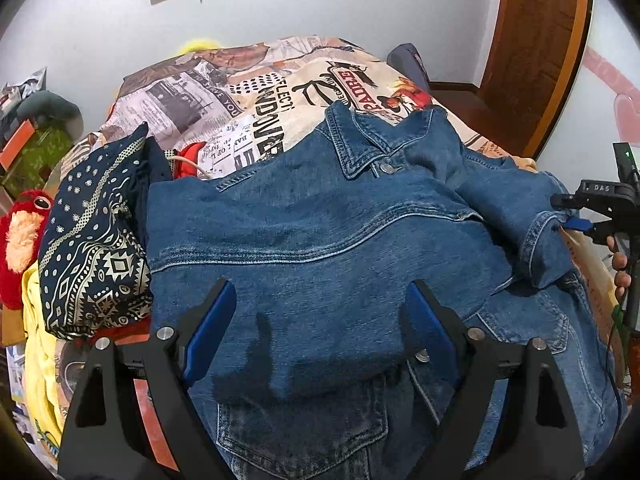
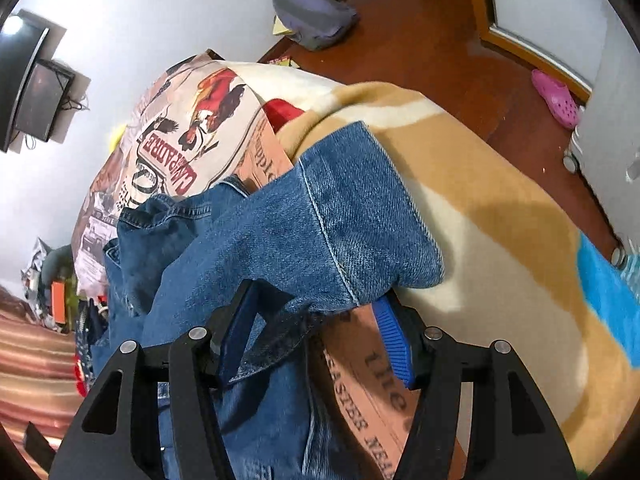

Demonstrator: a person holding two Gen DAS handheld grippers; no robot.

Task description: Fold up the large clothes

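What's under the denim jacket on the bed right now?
The denim jacket lies on a newspaper-print bedspread, showing past its collar; near its right sleeve a tan blanket shows. A jeans pocket peeks out at the near edge. Anything else beneath is covered.

Left wrist view looks low and close across the denim jacket (image 1: 320, 240) toward the wall; right wrist view sits nearer, at its sleeve, facing along the bed (image 2: 500, 240); the 2 share jacket and bedspread
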